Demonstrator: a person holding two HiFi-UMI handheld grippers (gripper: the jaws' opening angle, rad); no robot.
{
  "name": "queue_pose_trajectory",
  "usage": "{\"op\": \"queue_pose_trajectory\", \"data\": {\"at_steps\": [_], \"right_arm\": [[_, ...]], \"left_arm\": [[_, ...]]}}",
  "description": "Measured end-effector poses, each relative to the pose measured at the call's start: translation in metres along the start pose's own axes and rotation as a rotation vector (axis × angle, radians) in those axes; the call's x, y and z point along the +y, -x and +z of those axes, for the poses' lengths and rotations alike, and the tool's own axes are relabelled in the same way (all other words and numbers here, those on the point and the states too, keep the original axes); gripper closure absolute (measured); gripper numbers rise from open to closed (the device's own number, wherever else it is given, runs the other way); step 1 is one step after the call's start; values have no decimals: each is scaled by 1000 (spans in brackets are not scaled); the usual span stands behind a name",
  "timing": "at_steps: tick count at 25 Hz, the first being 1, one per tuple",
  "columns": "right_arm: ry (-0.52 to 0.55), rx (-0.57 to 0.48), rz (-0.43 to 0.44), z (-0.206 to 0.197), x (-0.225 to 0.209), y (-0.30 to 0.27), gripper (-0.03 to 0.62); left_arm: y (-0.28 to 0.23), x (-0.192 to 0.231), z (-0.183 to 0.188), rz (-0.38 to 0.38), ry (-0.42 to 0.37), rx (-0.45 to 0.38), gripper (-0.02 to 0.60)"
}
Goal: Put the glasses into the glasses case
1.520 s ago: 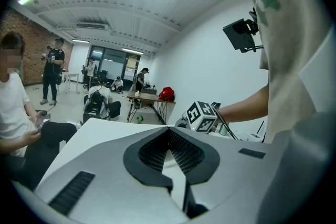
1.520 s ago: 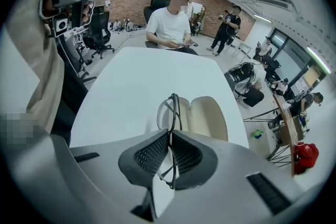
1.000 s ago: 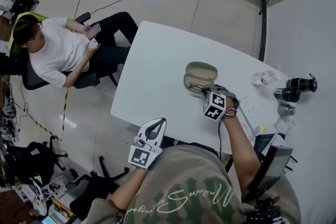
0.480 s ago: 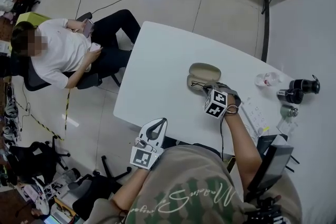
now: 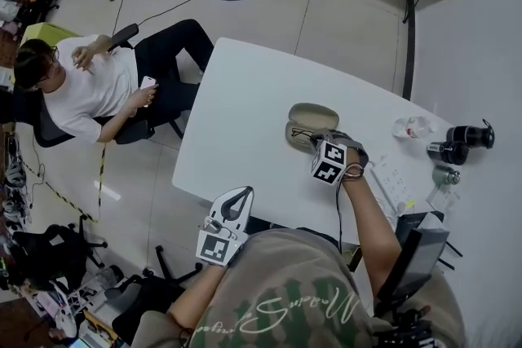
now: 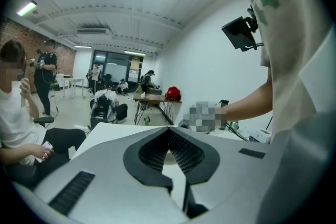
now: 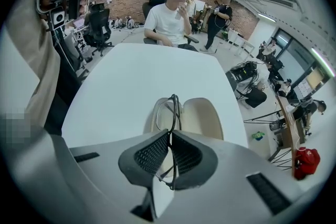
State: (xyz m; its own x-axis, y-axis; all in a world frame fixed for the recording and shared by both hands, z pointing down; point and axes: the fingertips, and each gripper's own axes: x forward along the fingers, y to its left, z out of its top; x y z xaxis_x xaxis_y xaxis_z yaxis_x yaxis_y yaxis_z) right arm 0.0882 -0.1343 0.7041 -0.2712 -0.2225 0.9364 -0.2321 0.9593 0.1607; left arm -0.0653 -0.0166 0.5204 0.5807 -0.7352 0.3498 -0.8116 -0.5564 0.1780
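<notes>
An open beige glasses case lies on the white table. My right gripper is shut on the thin black-framed glasses and holds them over the case's near half. In the right gripper view the glasses stand on edge between the fingertips, above the left shell of the case, and the right gripper pinches the frame. My left gripper hangs off the table's near edge, shut, with nothing in it. In its own view the left gripper points across the table.
A crumpled plastic wrapper, dark bottle-like objects and a white power strip sit at the table's right end. A seated person is on a chair left of the table. An office chair base stands below the near edge.
The right gripper has stayed over the case with the glasses, shifting only slightly. The left gripper has kept its place. The seated person has raised a hand.
</notes>
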Motion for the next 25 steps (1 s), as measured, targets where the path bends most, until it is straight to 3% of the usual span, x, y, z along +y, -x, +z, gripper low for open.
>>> {"op": "queue_pose_trajectory", "data": {"at_steps": [5,25], "right_arm": [[-13,-2,7,-6,-1,-3,563],[3,17,43,-12,3,-21,563]], "left_arm": [[-7,-7,-6,-33,14,17,574],[-13,-8,-20,-42,69,61,574]]}}
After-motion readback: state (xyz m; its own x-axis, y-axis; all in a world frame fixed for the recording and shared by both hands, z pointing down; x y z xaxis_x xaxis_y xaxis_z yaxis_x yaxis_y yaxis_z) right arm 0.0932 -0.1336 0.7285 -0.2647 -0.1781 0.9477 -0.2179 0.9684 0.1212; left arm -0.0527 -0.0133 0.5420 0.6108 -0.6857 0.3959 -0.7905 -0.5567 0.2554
